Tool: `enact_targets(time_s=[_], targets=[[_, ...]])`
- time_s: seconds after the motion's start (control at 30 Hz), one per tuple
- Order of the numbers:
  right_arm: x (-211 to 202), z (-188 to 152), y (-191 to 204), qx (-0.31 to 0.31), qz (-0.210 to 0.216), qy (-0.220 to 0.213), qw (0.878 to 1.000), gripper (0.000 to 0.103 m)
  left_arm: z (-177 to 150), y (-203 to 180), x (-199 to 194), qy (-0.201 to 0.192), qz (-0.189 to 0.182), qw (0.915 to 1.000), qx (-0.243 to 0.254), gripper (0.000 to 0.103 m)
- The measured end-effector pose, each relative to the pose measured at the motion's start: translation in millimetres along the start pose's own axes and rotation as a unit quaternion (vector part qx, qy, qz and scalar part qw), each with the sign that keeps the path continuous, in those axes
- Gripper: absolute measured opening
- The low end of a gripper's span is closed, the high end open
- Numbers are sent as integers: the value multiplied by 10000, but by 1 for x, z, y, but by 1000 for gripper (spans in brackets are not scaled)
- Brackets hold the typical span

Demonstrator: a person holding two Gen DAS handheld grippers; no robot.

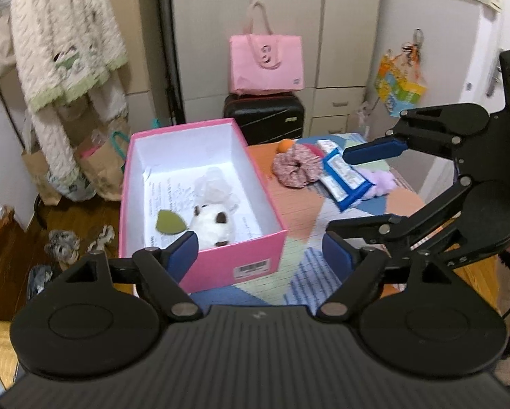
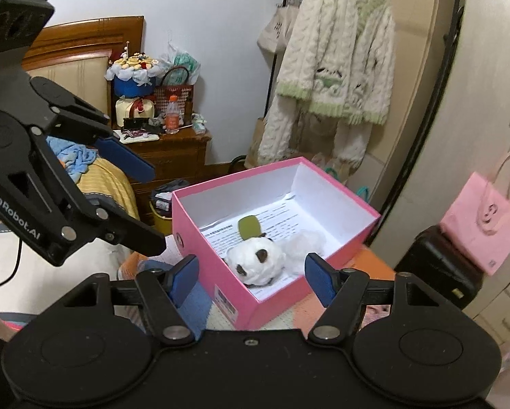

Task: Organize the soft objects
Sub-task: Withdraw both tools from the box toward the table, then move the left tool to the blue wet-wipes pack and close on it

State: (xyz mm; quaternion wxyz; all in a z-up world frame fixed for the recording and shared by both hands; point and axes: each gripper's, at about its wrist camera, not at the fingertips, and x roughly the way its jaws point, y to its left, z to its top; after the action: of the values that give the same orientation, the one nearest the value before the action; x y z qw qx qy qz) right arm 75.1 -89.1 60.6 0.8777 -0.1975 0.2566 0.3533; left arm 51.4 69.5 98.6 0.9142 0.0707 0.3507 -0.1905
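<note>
Soft toy: we see a white plush [image 1: 211, 225] with brown patches and a green leaf-shaped piece, lying in the pink box at centre frame in both views.
Left gripper: our left gripper [image 1: 261, 254] stands wide at the bottom of its view, blue pads bare, holding and touching nothing.
Right gripper: our right gripper [image 2: 251, 271] is spread wide too, empty; in the left view it enters from the right edge, its upper pad over the blue packet.
Box: the pink box [image 1: 236, 262] is rigid card, white inside, lined with a printed sheet; a pale filmy wad lies behind the plush.
Table: the patchwork cloth [image 1: 306, 211] carries a floral scrunchie [image 1: 294, 167], a glossy blue packet [image 1: 345, 179] and a lilac fluffy piece [image 1: 382, 182], right of the box.
</note>
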Motion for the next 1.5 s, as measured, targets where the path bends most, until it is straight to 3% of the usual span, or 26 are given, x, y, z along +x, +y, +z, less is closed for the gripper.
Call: enact_targets(time_s=[0.33,0.57,0.9,1.3,1.5], targets=[[-82,-64,-18,168,-773,-610,9950,74,4,-45,2,-274,-679,9962,465,91],[-107,-110,-46,654,-1083,-727,9893,75,14,-67,44,16,-1345,9900,416,91],[-78,-148,-89,985,-957,-425,9896,75,28,-87,110,265,-1963,9801,130,91],[-19,-177,-131,1135,-653,-86,9913,75,37,-98,186,423,-2111,9758,-373,91],[22,-182,-141,979,-850,-111,9915,75,39,-97,233,463,-2243,9702,-789,90]])
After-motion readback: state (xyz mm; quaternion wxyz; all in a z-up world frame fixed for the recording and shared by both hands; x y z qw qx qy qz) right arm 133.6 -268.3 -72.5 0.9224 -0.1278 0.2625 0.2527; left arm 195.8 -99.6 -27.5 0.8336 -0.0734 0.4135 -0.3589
